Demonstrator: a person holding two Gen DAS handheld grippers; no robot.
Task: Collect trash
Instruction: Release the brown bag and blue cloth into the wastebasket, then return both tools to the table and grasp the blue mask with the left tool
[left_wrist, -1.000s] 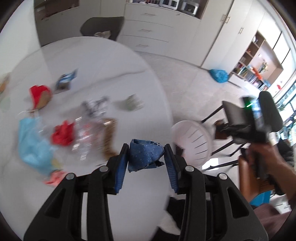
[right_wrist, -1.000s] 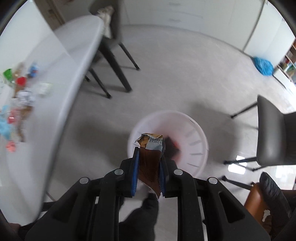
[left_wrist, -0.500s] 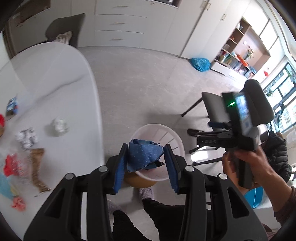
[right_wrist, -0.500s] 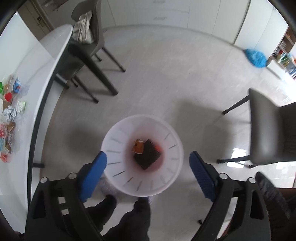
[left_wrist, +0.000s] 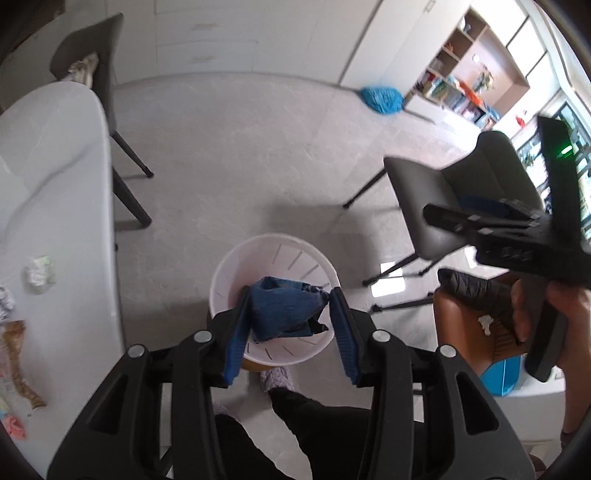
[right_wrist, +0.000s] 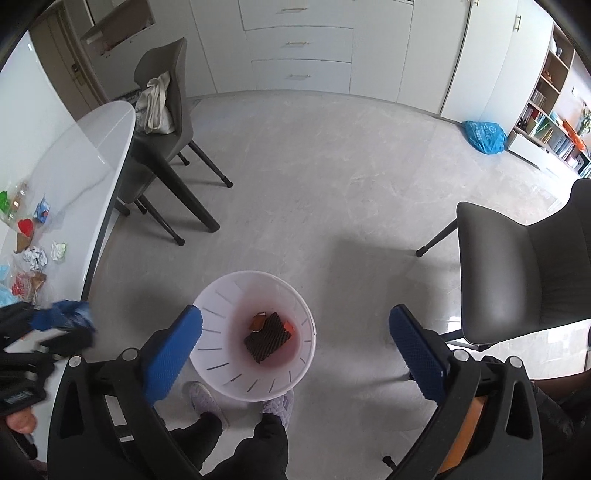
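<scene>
My left gripper (left_wrist: 290, 325) is shut on a crumpled blue wrapper (left_wrist: 284, 308) and holds it over the white trash bin (left_wrist: 236, 266) on the floor. In the right wrist view the same wrapper (right_wrist: 64, 318) shows at the far left. My right gripper (right_wrist: 295, 347) is wide open and empty above the bin (right_wrist: 221, 380). A brown wrapper (right_wrist: 266, 336) lies at the bin's bottom. Several pieces of trash (right_wrist: 35, 254) lie on the white table (right_wrist: 85, 162); a crumpled white piece (left_wrist: 38, 271) also shows in the left wrist view.
A grey chair (right_wrist: 517, 266) stands right of the bin. Another chair with a cloth bag (right_wrist: 159, 107) stands at the table's far end. The person's feet (right_wrist: 205, 397) are beside the bin. A blue bag (right_wrist: 482, 134) lies on the floor far right.
The right gripper opened and dropped the brown wrapper into the bin. The left gripper carried the blue wrapper from over the table to over the bin.
</scene>
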